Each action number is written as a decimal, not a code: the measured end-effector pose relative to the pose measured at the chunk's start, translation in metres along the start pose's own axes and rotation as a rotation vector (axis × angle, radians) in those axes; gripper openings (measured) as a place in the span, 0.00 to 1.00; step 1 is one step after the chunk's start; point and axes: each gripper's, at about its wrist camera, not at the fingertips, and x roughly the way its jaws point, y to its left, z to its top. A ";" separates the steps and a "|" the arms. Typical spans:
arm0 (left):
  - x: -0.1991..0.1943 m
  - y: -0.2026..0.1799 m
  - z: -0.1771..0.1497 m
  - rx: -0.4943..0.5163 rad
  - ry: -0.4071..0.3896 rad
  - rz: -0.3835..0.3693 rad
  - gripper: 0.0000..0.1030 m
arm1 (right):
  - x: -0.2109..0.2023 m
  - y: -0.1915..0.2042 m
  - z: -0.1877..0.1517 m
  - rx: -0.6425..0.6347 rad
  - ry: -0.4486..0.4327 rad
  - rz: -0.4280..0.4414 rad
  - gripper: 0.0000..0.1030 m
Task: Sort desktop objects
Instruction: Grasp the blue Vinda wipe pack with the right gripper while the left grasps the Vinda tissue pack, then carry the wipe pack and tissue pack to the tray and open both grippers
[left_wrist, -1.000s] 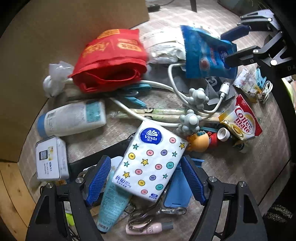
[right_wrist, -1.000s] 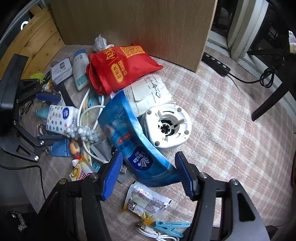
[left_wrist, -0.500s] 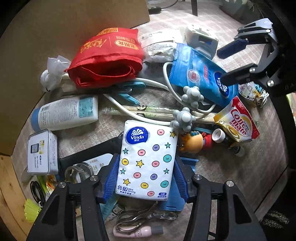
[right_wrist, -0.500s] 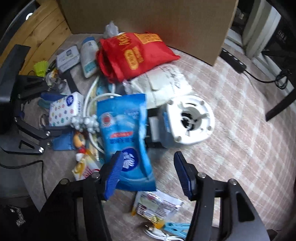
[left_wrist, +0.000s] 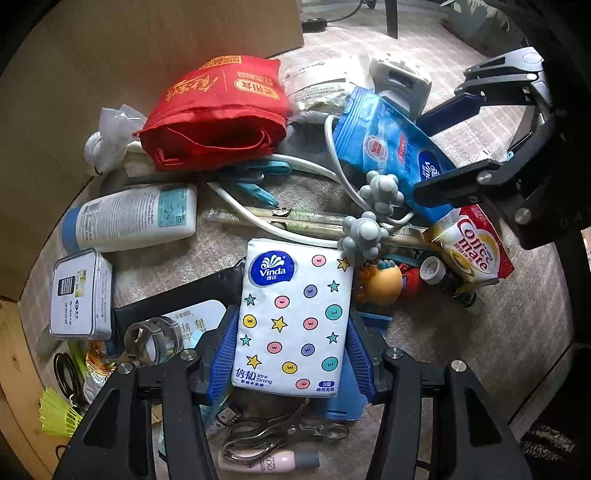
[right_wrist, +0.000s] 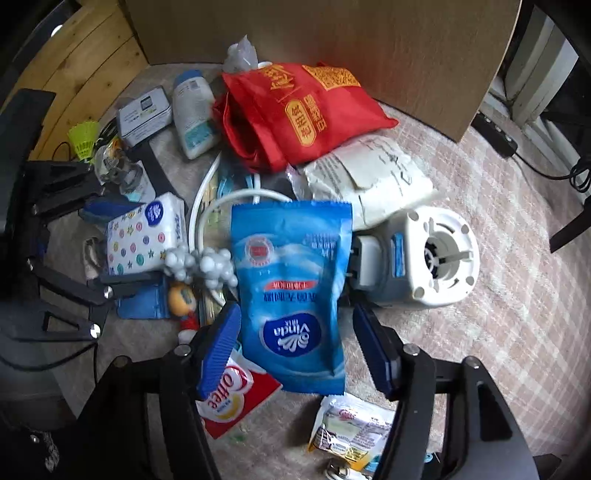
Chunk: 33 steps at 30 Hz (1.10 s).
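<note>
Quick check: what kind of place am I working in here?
Probably a home room, on a cluttered cloth-covered surface: a tissue pack, lotion bottle and red shopping bag lie mixed together, with a power strip behind.

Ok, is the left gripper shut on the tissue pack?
Yes: the left gripper has both blue pads pressed against the sides of the tissue pack.

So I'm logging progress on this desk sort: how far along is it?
Early. Nothing looks sorted: the red bag, lotion bottle, tin and creamer packet lie in one jumbled pile. In hand: the left gripper is shut on the white tissue pack; the right gripper straddles the blue Vinda pouch, not visibly clamped. Nearly everything is left.
</note>
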 end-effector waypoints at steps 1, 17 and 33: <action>-0.001 -0.001 0.001 -0.001 -0.001 0.001 0.50 | 0.002 0.001 0.002 0.007 -0.002 -0.013 0.61; -0.020 0.002 -0.017 -0.120 -0.034 -0.024 0.49 | -0.022 -0.034 -0.027 0.175 -0.018 0.072 0.18; -0.069 -0.019 -0.030 -0.218 -0.107 -0.017 0.49 | -0.068 -0.049 -0.064 0.255 -0.127 0.152 0.07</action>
